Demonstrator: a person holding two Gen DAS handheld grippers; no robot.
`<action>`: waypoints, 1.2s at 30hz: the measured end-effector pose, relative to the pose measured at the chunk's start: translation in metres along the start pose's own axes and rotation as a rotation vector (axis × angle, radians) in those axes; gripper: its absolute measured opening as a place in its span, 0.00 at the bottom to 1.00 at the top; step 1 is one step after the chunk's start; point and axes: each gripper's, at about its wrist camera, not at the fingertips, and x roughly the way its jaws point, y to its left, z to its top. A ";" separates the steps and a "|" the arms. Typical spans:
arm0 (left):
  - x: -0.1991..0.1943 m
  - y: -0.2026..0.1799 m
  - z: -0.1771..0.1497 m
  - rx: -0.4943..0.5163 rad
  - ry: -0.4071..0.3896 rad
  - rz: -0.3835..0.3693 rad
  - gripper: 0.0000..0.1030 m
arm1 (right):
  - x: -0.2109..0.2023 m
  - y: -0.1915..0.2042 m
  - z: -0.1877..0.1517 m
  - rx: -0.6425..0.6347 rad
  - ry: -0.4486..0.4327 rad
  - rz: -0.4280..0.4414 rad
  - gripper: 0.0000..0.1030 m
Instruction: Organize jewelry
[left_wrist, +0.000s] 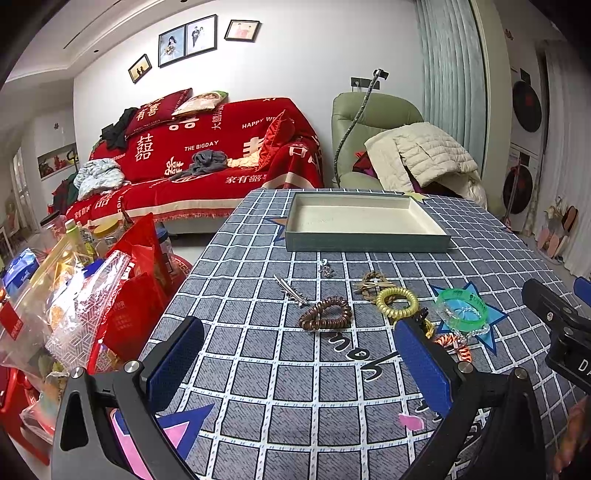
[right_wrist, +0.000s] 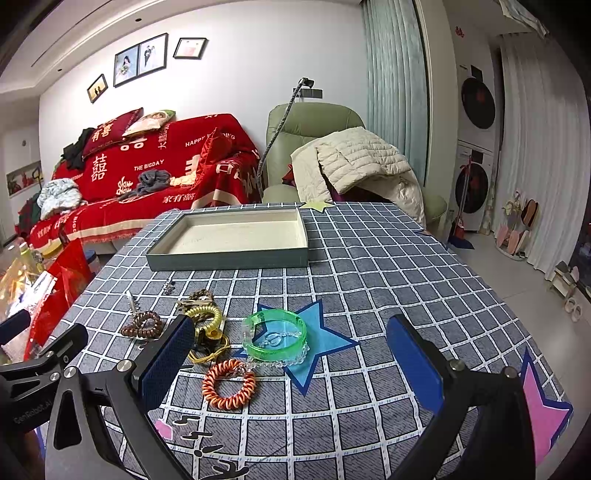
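Both tools are being held spread wide and empty above the near edge of the table (right_wrist: 388, 258), with nothing gripped between the blue pads. The jewelry is being shown as a loose band across the middle of the checked cloth, short of the shallow tray (right_wrist: 236, 254), which is lying with its long axis parallel to the far edge and holding nothing.

The coming move is judged to turn on the green bangle (right_wrist: 275, 334): it is lying flat just ahead of the right gripper (right_wrist: 291, 365), slightly toward that gripper's left finger, with a clear bead strand trailing from it. The orange coil tie (right_wrist: 229, 384) is lying nearer still, just beside the left finger. The right hand is therefore being judged the nearer one for this cluster.

The left gripper (left_wrist: 299, 365) is being pointed at the brown coil tie (left_wrist: 325, 314), almost centred ahead of it, and is nearer to that piece and to the silver hair clip (left_wrist: 291, 291), whose long axis is running diagonally toward the tray.

The orange tie is being seen whole only in the right view; in the left view it is largely hidden behind a finger. The yellow coil tie (left_wrist: 397, 302) is being shown unobstructed only by the left view.
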 end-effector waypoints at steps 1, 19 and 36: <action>0.000 0.000 0.000 0.000 -0.001 0.000 1.00 | 0.000 0.000 -0.001 0.001 0.001 0.000 1.00; 0.001 0.000 0.000 0.001 -0.001 0.001 1.00 | 0.000 0.000 -0.001 0.003 0.002 0.001 1.00; 0.036 0.008 -0.001 -0.003 0.143 -0.057 1.00 | 0.013 -0.013 0.000 0.035 0.062 0.029 1.00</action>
